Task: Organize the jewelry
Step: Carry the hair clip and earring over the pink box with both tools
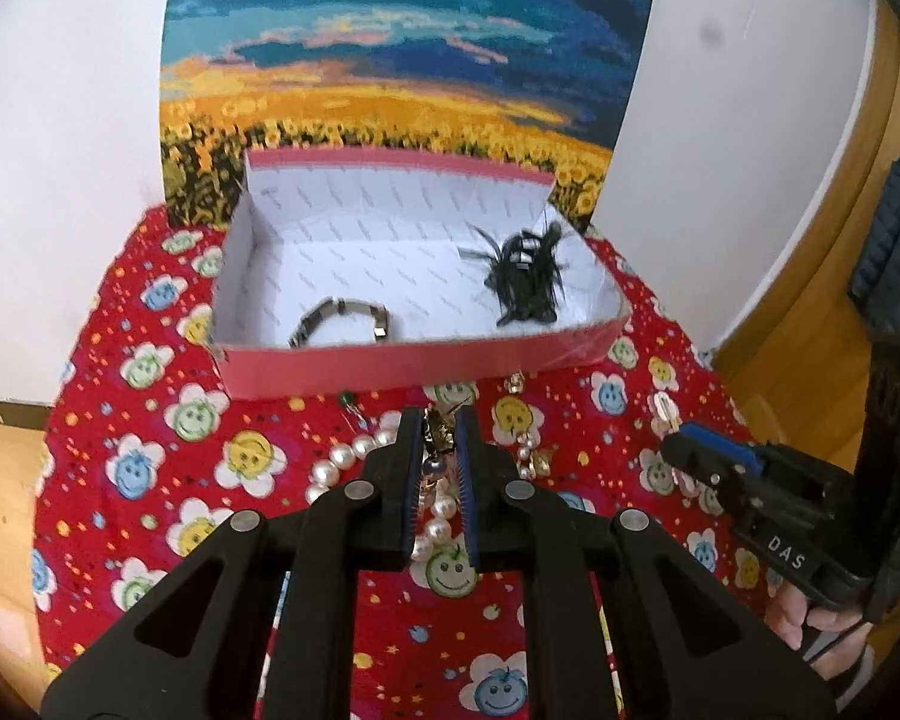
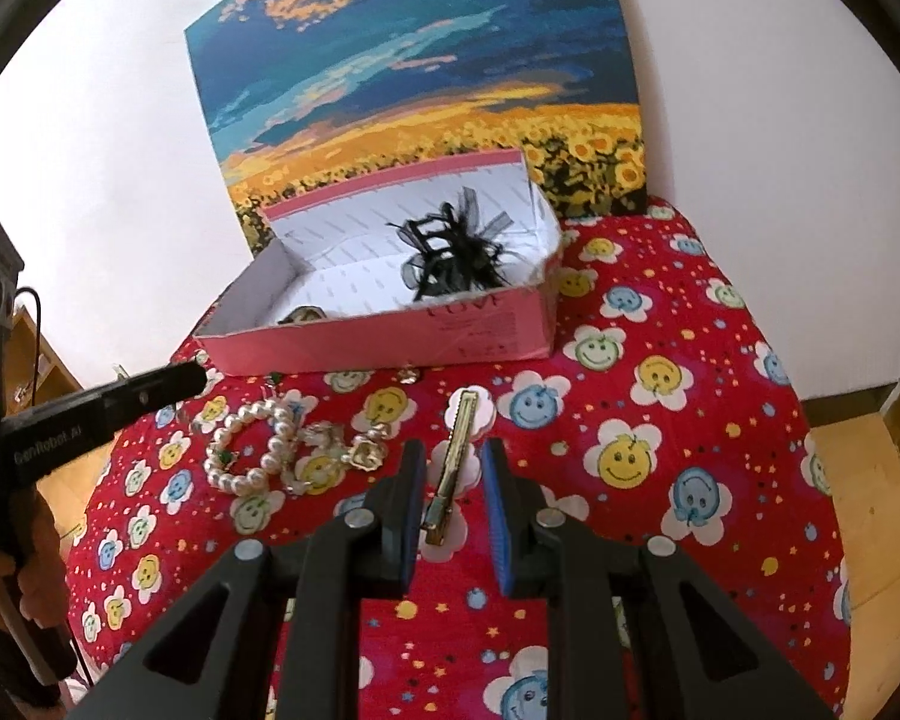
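Smiley-flower cloth [image 1: 150,420] covers the worktop before a pink box [image 1: 414,363]. Left gripper [image 1: 439,420] jaws pinch a pearl necklace [image 1: 342,456]; right gripper [image 2: 453,456] jaws stand narrow, a gold hair clip [image 2: 453,456] between them, grip unclear.

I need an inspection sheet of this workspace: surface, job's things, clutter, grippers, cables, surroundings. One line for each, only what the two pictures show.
Surface: round table under a red smiley-flower cloth.
Job's things: pink box, open, holds a metal bracelet and a black feather hairpiece; pearl necklace, gold charms and gold hair clip lie on the cloth.
Clutter: nothing seen.
Grippers: left gripper is shut on a jewelry piece joined to the pearls; right gripper has its pads on either side of the hair clip, not touching.
Cables: thin black cable at the left handle.
Surroundings: sunflower painting on a white wall, wooden floor.
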The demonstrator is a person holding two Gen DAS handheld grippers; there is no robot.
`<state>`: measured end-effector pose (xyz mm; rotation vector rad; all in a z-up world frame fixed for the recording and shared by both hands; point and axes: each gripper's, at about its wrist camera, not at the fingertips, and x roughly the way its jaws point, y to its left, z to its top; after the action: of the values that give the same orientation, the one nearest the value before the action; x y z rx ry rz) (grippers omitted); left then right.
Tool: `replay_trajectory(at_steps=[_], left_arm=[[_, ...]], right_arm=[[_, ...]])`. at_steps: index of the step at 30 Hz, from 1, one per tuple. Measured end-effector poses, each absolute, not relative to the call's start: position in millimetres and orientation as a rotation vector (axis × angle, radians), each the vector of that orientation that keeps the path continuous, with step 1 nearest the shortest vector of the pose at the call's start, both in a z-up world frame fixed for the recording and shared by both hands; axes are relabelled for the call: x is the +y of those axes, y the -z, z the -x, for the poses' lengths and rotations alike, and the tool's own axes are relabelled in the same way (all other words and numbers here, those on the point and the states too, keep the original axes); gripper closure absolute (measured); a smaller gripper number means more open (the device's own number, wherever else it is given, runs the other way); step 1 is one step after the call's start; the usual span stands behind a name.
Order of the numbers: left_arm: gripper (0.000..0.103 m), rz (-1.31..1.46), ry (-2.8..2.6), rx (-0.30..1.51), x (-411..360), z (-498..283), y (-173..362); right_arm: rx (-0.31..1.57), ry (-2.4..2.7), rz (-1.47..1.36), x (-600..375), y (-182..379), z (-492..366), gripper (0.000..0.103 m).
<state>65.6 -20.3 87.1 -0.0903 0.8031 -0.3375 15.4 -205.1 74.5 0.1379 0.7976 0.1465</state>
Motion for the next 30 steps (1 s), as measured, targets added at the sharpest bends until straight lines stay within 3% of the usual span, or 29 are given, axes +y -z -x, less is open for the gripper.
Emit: replay_trajectory(at_steps=[15,30], left_arm=[[0.094,0.08,0.288,0.732,7,-101,-126],[0.094,0.096,0.233,0.75,12,-173,-106]], right_arm=[[0.761,-0.198,-0.085,-175,-107,-31,0.082],[0.742,-0.226,-0.045,-151,-119,-89,0.082]])
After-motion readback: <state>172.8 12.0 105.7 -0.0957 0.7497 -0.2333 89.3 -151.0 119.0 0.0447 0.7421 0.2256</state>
